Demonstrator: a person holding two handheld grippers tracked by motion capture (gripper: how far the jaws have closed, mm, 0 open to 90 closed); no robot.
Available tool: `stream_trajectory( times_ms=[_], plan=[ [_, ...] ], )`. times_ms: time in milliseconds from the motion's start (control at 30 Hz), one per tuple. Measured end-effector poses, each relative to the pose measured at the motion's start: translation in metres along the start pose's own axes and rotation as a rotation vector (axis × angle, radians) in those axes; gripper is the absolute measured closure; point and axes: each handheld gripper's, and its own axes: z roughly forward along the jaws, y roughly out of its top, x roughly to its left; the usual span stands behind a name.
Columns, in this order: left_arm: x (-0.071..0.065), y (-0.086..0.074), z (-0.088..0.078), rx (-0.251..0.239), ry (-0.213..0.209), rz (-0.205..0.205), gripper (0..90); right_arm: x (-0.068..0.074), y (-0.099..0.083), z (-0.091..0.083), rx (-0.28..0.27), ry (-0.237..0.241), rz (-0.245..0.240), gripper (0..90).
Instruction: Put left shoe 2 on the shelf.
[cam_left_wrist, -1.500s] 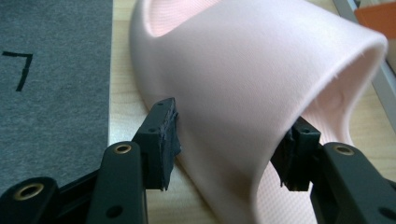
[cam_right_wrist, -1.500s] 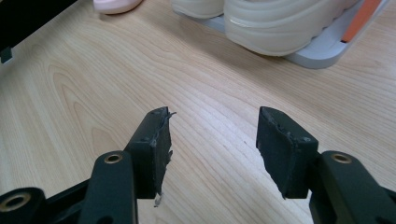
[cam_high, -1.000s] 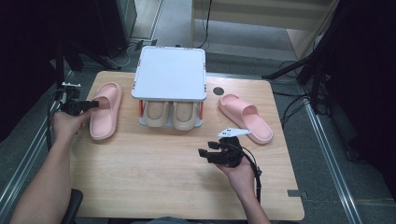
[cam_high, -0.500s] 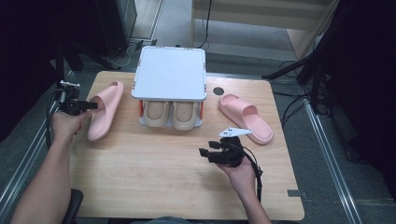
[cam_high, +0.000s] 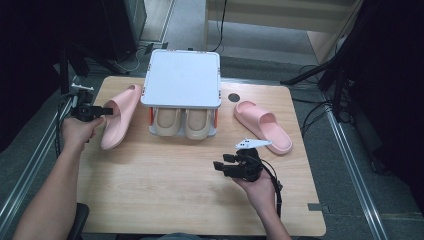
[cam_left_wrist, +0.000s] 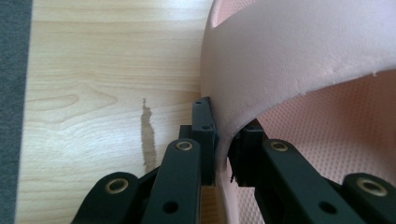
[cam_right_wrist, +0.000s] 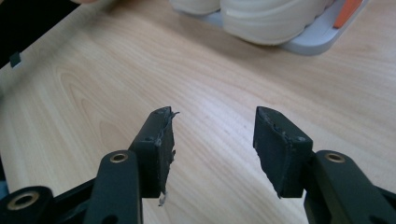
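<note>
While the soft pink foam slipper at the wooden table's left edge is pinched by its strap in the just-closed left gripper, slippage is risked by the thin hold; the right gripper is held agape, empty.

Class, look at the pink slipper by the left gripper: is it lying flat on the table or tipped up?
Tipped up: the pink slipper stands on its edge, strap pinched in the left gripper.

Pink slipper, tilted at table's left
</note>
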Motion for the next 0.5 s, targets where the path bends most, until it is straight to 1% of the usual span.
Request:
stream_trajectory(
  times_ms=[33, 67, 133, 233, 267, 300, 367, 400, 467, 500],
  plan=[
    [-0.002, 0.002, 0.0, -0.001, 0.003, -0.001, 82.3, 0.001, -0.001, 0.0, 0.008, 0.0, -0.006, 48.7],
    [-0.005, 0.004, 0.0, -0.003, 0.008, 0.007, 82.3, 0.001, -0.001, 0.0, 0.012, 0.001, -0.013, 48.7],
    [-0.009, 0.007, -0.002, -0.002, 0.015, 0.021, 82.3, 0.002, 0.0, -0.002, 0.004, 0.01, -0.011, 48.7],
    [-0.016, 0.012, -0.005, -0.018, 0.005, 0.018, 82.3, 0.003, 0.001, -0.004, -0.003, 0.019, -0.018, 48.7],
    [-0.017, 0.014, -0.005, -0.004, 0.002, 0.018, 82.4, 0.003, 0.001, -0.004, -0.002, 0.021, -0.02, 48.7],
    [-0.02, 0.017, -0.006, 0.005, 0.012, 0.023, 82.5, 0.003, 0.002, -0.003, -0.002, 0.024, -0.023, 48.7],
    [-0.026, 0.022, -0.008, 0.002, 0.033, 0.043, 82.2, 0.003, 0.002, -0.003, 0.001, 0.026, -0.023, 48.7],
    [-0.028, 0.026, -0.01, 0.013, 0.037, 0.048, 81.9, 0.003, 0.003, -0.003, 0.001, 0.028, -0.024, 48.7],
    [-0.033, 0.033, -0.014, 0.028, 0.033, 0.045, 81.8, 0.004, 0.004, -0.002, 0.002, 0.036, -0.032, 48.7],
    [-0.035, 0.036, -0.016, 0.026, 0.032, 0.045, 81.9, 0.004, 0.004, -0.001, 0.003, 0.036, -0.033, 48.7]
  ],
)
